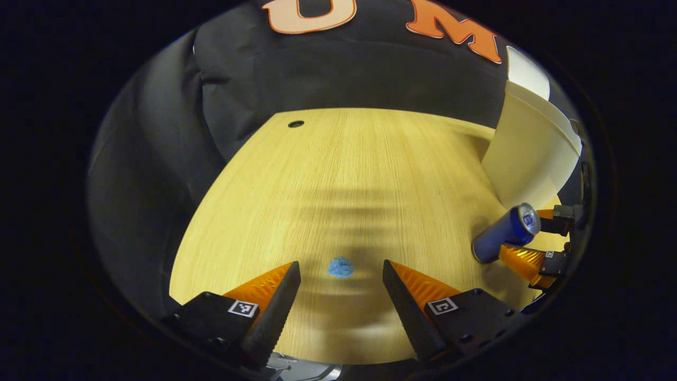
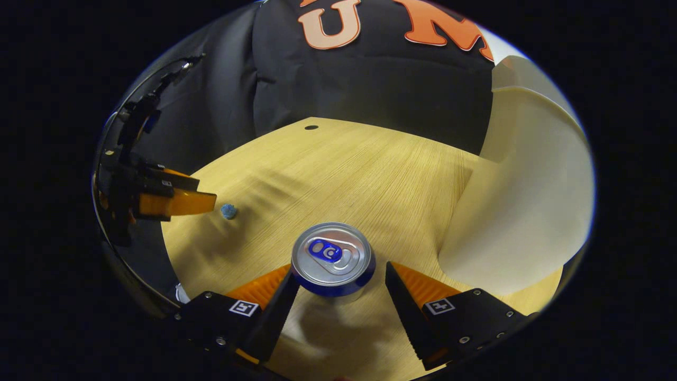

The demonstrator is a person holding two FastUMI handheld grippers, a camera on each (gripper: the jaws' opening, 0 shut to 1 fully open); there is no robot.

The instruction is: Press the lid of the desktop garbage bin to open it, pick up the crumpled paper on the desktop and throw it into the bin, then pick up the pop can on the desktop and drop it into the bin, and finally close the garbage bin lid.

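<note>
A: How do the grippers stand?
B: The left gripper (image 1: 341,278) gapes wide above the desk (image 1: 338,174), holding nothing; the paper (image 1: 340,268) lies beyond its tips.
A: And the right?
B: The right gripper (image 2: 338,283) is spread around the can (image 2: 333,259); contact is unclear. The bin (image 2: 523,211) stands just right; bare desk stretches left.

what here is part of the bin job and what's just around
Job:
- bin, cream, at the table's right side
- paper, small blue ball ahead of the left gripper
- can, upright between the right gripper's open fingers

Just around:
- table, with a small hole near its far edge
- black cloth wall
</note>
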